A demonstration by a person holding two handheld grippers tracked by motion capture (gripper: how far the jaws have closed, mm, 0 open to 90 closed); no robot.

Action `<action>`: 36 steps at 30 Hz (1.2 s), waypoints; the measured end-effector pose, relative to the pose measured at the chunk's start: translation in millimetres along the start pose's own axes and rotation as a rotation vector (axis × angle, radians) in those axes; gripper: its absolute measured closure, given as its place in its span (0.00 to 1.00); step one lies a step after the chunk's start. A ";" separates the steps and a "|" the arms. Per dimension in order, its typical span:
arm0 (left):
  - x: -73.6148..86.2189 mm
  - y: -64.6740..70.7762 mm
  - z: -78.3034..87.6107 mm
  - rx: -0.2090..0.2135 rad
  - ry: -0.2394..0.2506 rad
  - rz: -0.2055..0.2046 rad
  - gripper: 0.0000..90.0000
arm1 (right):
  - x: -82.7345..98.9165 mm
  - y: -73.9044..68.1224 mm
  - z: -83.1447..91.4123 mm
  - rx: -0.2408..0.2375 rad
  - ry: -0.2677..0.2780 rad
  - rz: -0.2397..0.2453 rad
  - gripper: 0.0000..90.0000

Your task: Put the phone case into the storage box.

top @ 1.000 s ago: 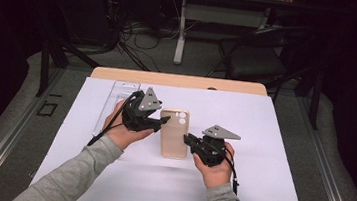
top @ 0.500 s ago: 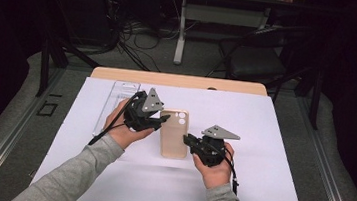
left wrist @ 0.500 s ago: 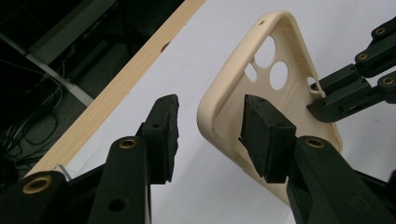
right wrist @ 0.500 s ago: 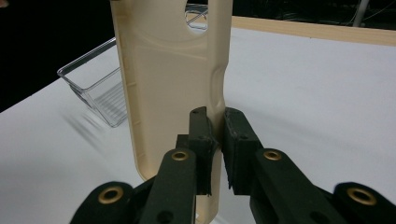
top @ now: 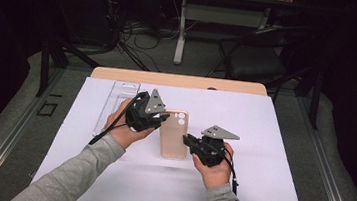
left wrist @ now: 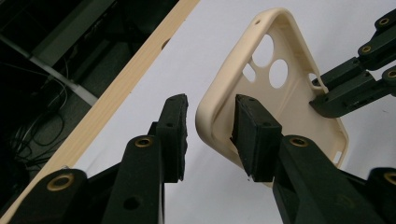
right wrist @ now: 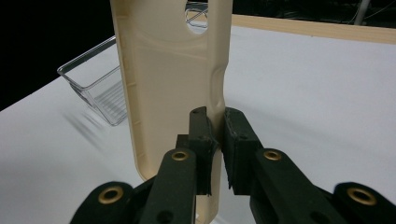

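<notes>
From above, the beige phone case [top: 173,140] sits mid-table between both grippers, while the left gripper's [left wrist: 210,123] view shows its jaws, just closing, straddling the case's corner wall with a gap remaining, and the right gripper's [right wrist: 215,140] view shows its jaws pinching the case's side wall.

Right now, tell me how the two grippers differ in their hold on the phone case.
The right gripper is shut on the phone case, pinching its side wall near the lower end; the left gripper straddles the wall at the camera-hole end, its jaws just closing, a gap showing at the outer pad. In the high view the right gripper comes from the case's right, the left gripper from its left. Both are black, two-jawed and hand-held.
</notes>
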State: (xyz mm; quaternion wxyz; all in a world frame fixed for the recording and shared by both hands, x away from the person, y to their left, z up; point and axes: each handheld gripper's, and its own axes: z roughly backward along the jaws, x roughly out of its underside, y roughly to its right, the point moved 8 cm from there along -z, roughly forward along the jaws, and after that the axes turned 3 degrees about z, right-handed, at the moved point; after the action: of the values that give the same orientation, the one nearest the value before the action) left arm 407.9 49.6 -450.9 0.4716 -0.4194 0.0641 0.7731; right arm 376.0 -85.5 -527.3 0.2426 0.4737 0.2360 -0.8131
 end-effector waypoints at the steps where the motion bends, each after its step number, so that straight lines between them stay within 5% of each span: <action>1: 0.0 -0.1 0.0 -0.002 -0.001 -0.002 0.74 | 0.2 -0.5 -0.1 -0.001 -0.002 -0.002 0.92; 36: 0.1 -2.6 3.2 -0.011 0.003 -0.029 0.87 | 0.3 -1.3 -0.8 -0.006 0.005 0.001 0.92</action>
State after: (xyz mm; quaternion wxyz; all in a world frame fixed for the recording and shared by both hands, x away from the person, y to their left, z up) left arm 408.0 52.6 -448.1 0.4803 -0.4239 0.0547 0.7659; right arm 375.7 -84.1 -527.7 0.2439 0.4748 0.2390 -0.8112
